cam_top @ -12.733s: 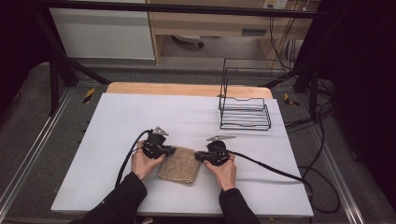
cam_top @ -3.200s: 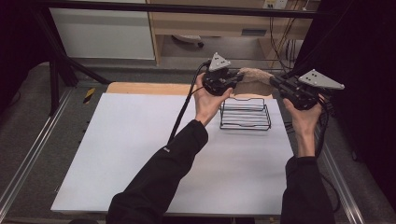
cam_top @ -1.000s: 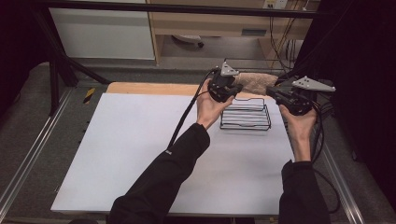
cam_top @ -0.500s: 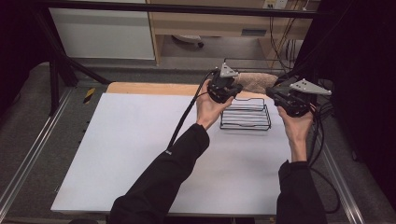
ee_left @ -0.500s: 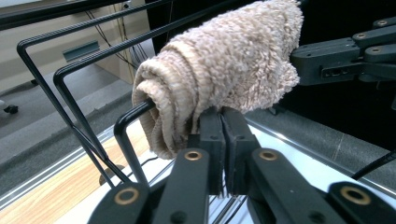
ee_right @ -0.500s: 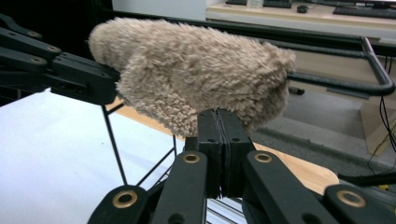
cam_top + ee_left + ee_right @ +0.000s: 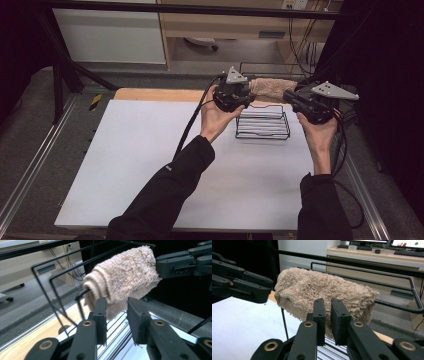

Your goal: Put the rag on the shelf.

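reaching far across the table, both arms stretch out and each hand holds its gripper up by the top of the black wire rack (image 7: 262, 122), where the fluffy tan towel (image 7: 272, 89) hangs over the top bar. the left gripper (image 7: 117, 315) has just been opening and its jaws stand apart with the towel's end just past them, not pinched. the right gripper (image 7: 325, 316) has just been opening too, with a thin gap between its jaws, and i cannot tell if they pinch the towel's bottom edge, which they hide.

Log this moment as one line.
towel: draped over wire rack rail | left hand-held gripper: opening, off towel | right hand-held gripper: opening, narrow gap
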Motion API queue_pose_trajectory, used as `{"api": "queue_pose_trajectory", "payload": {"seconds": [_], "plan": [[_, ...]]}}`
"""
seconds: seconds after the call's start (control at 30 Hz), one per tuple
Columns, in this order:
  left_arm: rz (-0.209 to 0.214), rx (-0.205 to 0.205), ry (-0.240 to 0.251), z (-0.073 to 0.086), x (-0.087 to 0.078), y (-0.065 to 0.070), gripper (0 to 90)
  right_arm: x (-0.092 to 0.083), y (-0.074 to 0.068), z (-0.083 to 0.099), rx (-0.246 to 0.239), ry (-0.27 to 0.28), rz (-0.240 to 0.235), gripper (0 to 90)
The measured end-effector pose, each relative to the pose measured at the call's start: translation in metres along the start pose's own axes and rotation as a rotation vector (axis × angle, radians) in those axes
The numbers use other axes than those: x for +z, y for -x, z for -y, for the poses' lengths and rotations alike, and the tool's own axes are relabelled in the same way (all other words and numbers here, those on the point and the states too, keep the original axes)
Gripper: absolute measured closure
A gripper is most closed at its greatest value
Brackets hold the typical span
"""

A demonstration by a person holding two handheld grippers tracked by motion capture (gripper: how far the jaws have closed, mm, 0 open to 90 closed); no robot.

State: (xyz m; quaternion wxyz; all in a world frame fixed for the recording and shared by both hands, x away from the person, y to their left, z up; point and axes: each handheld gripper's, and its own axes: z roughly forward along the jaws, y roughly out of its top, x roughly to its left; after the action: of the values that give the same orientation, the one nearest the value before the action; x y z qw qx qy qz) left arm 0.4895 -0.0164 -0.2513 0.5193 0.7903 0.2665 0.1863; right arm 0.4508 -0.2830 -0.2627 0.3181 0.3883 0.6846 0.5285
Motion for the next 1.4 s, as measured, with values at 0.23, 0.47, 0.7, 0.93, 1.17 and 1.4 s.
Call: {"api": "queue_pose_trajectory", "payload": {"seconds": [0.23,0.47,0.7,0.93,1.17,1.4], "plan": [[-0.002,-0.024,-0.02,0.011,-0.018,-0.009,59.2,0.0,-0.004,-0.004,0.006,0.002,-0.011,73.0],[-0.012,-0.038,-0.049,0.031,-0.036,-0.018,48.0,-0.006,-0.012,-0.004,0.026,-0.004,-0.023,56.0],[-0.012,-0.06,-0.076,0.059,-0.057,-0.031,37.7,-0.013,-0.017,0.0,0.047,-0.021,-0.021,34.3],[-0.032,-0.076,-0.098,0.096,-0.083,-0.042,31.0,-0.013,-0.026,0.013,0.061,-0.059,-0.049,16.6],[-0.05,-0.091,-0.135,0.138,-0.111,-0.05,25.6,-0.008,-0.042,0.039,0.057,-0.11,-0.087,7.8],[-0.064,-0.124,-0.18,0.18,-0.134,-0.058,17.9,-0.002,-0.056,0.075,0.067,-0.168,-0.108,2.5]]}}
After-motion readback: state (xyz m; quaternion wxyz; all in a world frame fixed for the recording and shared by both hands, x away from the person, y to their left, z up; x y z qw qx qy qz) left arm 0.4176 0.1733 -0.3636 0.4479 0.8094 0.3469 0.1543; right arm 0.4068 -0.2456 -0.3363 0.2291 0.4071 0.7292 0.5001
